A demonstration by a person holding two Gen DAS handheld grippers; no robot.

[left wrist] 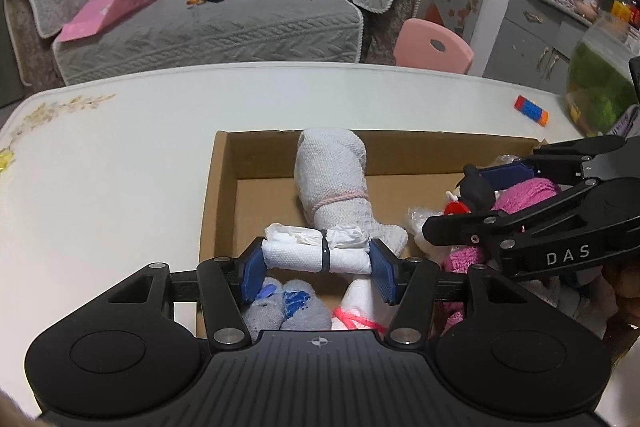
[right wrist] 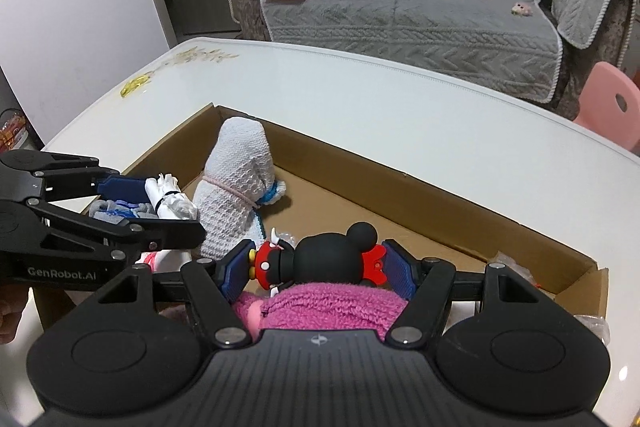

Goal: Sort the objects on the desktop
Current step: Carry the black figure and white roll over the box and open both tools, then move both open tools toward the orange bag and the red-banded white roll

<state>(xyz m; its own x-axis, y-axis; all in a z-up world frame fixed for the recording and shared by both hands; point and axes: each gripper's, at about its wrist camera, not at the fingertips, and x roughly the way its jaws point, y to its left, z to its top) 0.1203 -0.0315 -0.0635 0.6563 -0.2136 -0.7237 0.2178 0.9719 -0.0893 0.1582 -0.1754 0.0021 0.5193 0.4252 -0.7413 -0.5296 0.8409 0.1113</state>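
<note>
Left claw (left wrist: 318, 269) clenched end to end on a white banded roll (left wrist: 316, 255), held above the cardboard box (left wrist: 224, 187) on the desk (left wrist: 120, 167). Likely light, soft, crushable; best gripped near the band. Right claw (right wrist: 316, 267) clamped on a black mouse figure (right wrist: 320, 259), probably rigid, smooth, apt to twist. Inside the box: a tied white towel bundle (left wrist: 332, 183), grey socks (left wrist: 280, 307), pink fluffy cloth (right wrist: 320, 307).

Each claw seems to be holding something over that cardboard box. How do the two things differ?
The left gripper holds a white rolled bundle, soft-looking and cinched by a dark band. The right gripper holds a black mouse figurine with red parts, which looks hard and moulded. The bundle is a plain cylinder; the figurine has round ears. Both lie crosswise between blue fingers, above the cardboard box.
</note>
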